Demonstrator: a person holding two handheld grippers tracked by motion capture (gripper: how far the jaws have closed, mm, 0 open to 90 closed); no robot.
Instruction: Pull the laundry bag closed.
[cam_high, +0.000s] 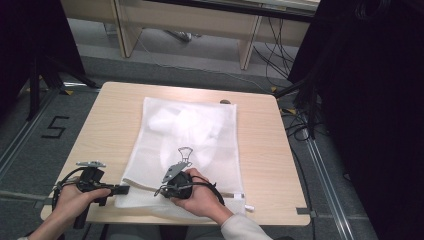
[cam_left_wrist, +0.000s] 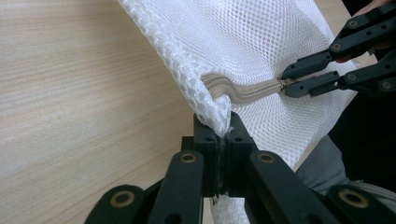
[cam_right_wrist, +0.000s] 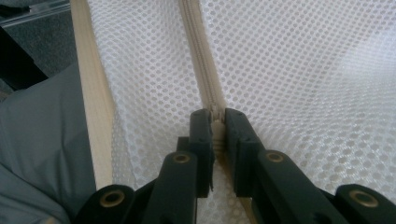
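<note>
My left gripper (cam_left_wrist: 223, 140) clamps the mesh laundry bag (cam_high: 190, 135) at its corner by the table's (cam_high: 265, 165) near edge, while my right gripper (cam_right_wrist: 217, 123), pinching the zipper pull (cam_right_wrist: 217, 128), has the zipper (cam_left_wrist: 247, 91) running rightward along that edge.

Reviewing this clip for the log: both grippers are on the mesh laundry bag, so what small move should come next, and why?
Probably the right gripper should draw the zipper pull along the zipper, away from the left gripper. Its jaws are shut on the pull, while the left gripper pins the mesh laundry bag's corner, keeping the track taut.
</note>
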